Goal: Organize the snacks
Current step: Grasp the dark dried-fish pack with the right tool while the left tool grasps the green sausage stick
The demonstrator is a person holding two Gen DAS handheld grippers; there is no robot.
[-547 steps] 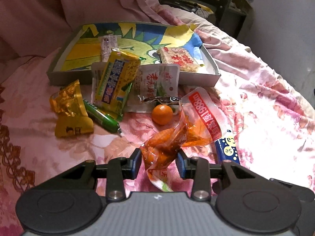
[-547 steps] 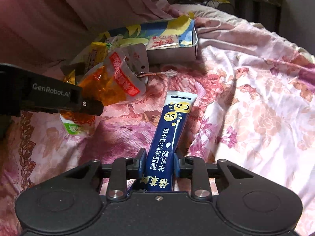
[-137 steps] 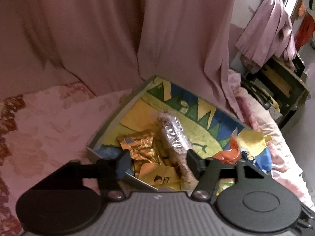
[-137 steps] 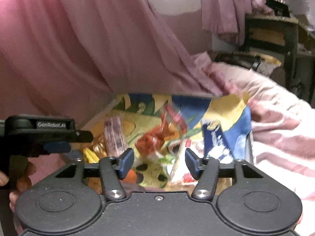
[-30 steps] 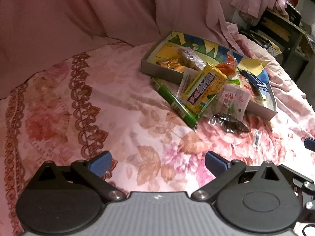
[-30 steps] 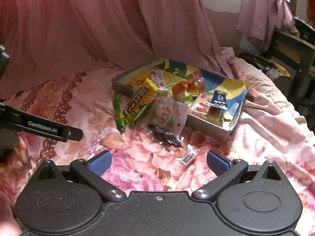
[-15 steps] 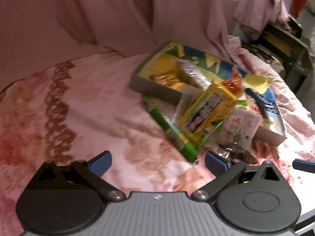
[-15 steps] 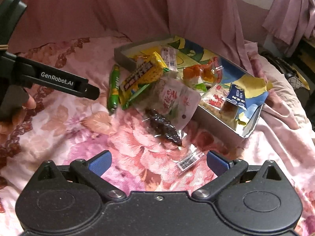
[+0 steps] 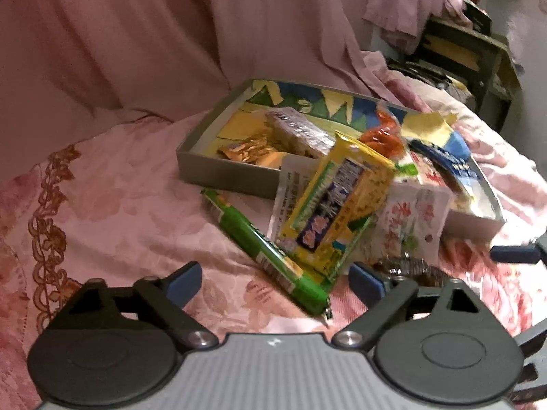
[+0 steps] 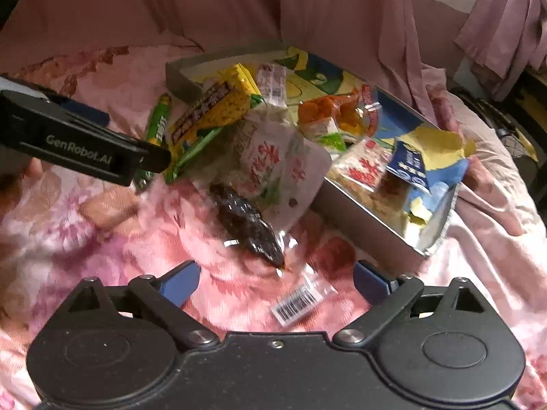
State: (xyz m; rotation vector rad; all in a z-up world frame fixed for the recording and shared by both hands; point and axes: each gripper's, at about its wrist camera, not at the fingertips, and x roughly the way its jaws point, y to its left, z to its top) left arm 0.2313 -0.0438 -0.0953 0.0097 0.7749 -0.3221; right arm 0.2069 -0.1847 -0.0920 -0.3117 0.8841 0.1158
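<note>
A bed with a pink flowered cover (image 9: 130, 205) fills the scene, with pink cloth hanging behind it, and on the bed lies a shallow grey tray (image 9: 225, 171) with a colourful drawing inside. Several snacks are already in the tray, but a few lie on the cover in front of it or lean over its near wall: a long green stick pack (image 9: 270, 256), a yellow packet (image 9: 338, 205) which rests with its top on the tray's edge, a white pouch with red print (image 10: 273, 164), and a clear packet with a dark snack inside (image 10: 249, 222). It seems that the step now is to reach for these last things, one for each hand. To do it well, each hand-held gripper should come down straight over its own target and close across the narrow side of the pack, not on the loose corner, so that the slippery wrapper does not slide out. The green stick pack lies partly under the yellow packet, so it is better to draw it out gently and not disturb the pile. The left hand-held gripper (image 9: 273, 280) is wide apart and its jaws are closing a little; the tip of the green stick pack is between them, but the pads do not press it. The right hand-held gripper (image 10: 277, 280) is also wide and closing, with the end of the dark snack packet between the jaws, not yet gripped.
</note>
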